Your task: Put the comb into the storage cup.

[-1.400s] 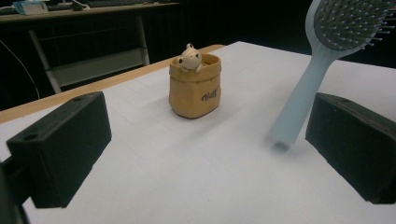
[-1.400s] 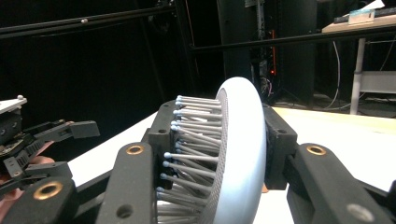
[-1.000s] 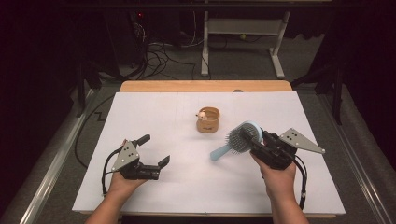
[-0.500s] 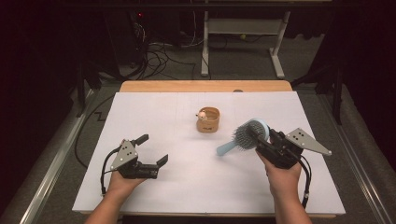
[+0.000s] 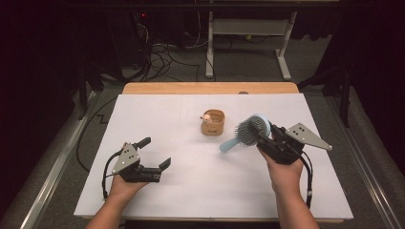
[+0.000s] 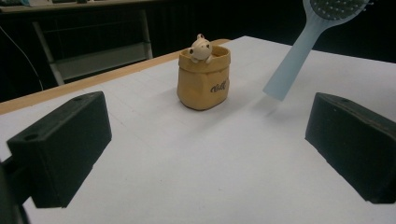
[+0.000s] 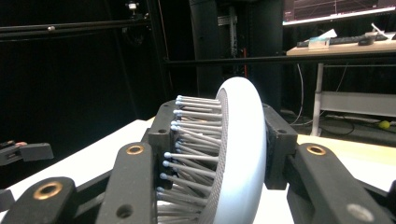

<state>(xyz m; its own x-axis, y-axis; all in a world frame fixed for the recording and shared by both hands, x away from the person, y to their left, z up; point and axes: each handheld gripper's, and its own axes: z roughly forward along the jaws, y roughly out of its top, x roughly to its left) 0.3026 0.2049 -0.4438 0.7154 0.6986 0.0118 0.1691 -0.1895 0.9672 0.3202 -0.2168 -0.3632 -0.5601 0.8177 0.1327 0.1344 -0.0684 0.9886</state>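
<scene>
the right gripper [image 5: 264, 135] is clamped on the head of a light blue hairbrush [image 5: 248, 132]. in the right gripper view the two black jaws press the brush head from both sides: one against the bristle face, the other against the smooth rounded back of the hairbrush [image 7: 238, 154]. the brush is held clear of the table [image 5: 191, 191] (its shadow falls on the white surface beneath the handle tip). in the high view the handle runs from the head toward the left and slightly toward the person, ending near the small tan pouch [image 5: 213, 122] but apart from it.

the left gripper [image 5: 155, 155] rests in the person's left hand [image 5: 125, 186] over the near left part of the table. its jaws stand wide apart with nothing between them; in the left gripper view both black pads frame bare white surface.

the tan pouch stands upright near the middle of the table, with a small pale animal figure [image 6: 201, 47] peeking over its rim. in the left gripper view the pouch [image 6: 203, 77] sits ahead of the open jaws, and the hairbrush handle [image 6: 294, 60] hangs slanted to its right, its tip just above the surface.

the person's right hand [image 5: 285, 174] holds the right gripper, whose grey three-cornered plate [image 5: 308, 137] points toward the right edge of the table.
</scene>
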